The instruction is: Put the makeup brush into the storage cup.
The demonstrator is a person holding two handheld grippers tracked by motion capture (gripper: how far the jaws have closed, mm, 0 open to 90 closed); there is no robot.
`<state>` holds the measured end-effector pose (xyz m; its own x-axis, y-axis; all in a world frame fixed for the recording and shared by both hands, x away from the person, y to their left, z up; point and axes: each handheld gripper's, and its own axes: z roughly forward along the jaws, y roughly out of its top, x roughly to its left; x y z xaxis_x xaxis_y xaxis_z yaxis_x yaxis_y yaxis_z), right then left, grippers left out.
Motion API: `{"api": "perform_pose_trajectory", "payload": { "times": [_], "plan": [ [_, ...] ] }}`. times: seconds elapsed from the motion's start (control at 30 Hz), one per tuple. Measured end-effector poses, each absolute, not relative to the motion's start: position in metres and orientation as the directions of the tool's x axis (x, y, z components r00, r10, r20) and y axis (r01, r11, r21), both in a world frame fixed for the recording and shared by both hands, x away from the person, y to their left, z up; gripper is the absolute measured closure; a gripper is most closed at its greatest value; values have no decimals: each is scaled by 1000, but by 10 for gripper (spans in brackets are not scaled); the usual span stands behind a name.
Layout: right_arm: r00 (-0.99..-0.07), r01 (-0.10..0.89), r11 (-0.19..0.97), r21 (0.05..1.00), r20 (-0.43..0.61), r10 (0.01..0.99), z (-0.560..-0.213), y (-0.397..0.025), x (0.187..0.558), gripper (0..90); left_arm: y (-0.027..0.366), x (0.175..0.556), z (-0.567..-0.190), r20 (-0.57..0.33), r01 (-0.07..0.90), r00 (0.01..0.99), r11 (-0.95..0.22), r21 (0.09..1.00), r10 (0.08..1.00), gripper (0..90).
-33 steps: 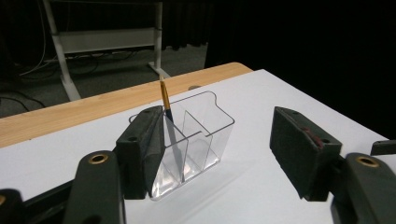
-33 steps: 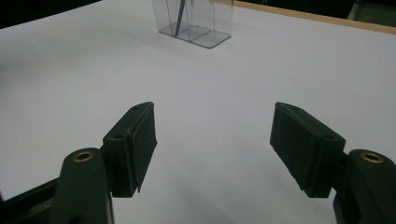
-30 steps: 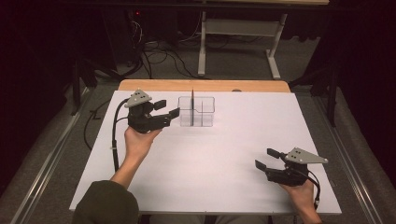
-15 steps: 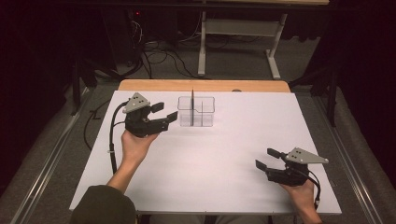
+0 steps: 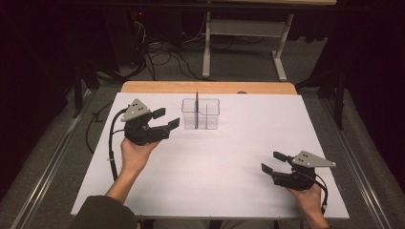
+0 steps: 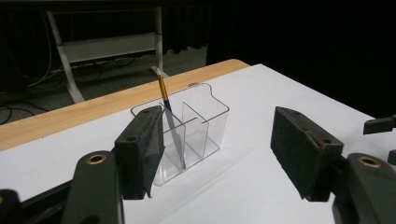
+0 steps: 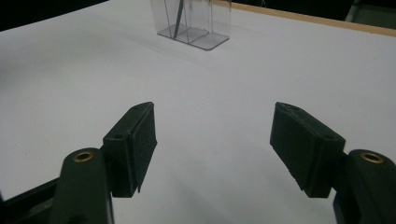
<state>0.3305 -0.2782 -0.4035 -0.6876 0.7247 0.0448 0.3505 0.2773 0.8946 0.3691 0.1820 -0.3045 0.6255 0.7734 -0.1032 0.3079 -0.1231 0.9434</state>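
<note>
A clear plastic holder (image 5: 206,114) with dividers stands on the white tabletop (image 5: 229,157) near the back middle. A thin pencil-like stick (image 5: 196,107) stands upright in its left compartment. In the left gripper view the stick (image 6: 163,95) has an orange shaft and leans against the holder (image 6: 205,121). My left gripper (image 5: 167,118) hovers open just left of the holder, jaws empty and pointing at it (image 6: 224,154). My right gripper (image 5: 272,161) rests open near the front right, far from the holder (image 7: 196,23), with nothing between its jaws (image 7: 212,149).
A wooden strip (image 5: 205,87) runs along the table's back edge. Beyond it a metal table frame (image 5: 243,43) and loose cables (image 5: 157,57) lie on the floor. The right gripper's jaw tips (image 6: 380,125) show at the right edge of the left gripper view.
My left gripper has drifted slightly left and back toward the person, away from the holder, still open. The right gripper has stayed where it was.
</note>
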Motion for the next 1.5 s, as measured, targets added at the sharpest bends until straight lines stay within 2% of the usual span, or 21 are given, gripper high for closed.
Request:
{"api": "perform_pose_trajectory", "payload": {
  "times": [1.5],
  "plan": [
    [-687, 356, 279, 892, 48, 725, -404, -277, 330, 333, 200, 347, -328, -157, 358, 603, -89, 930, 782, 351]
  ]
}}
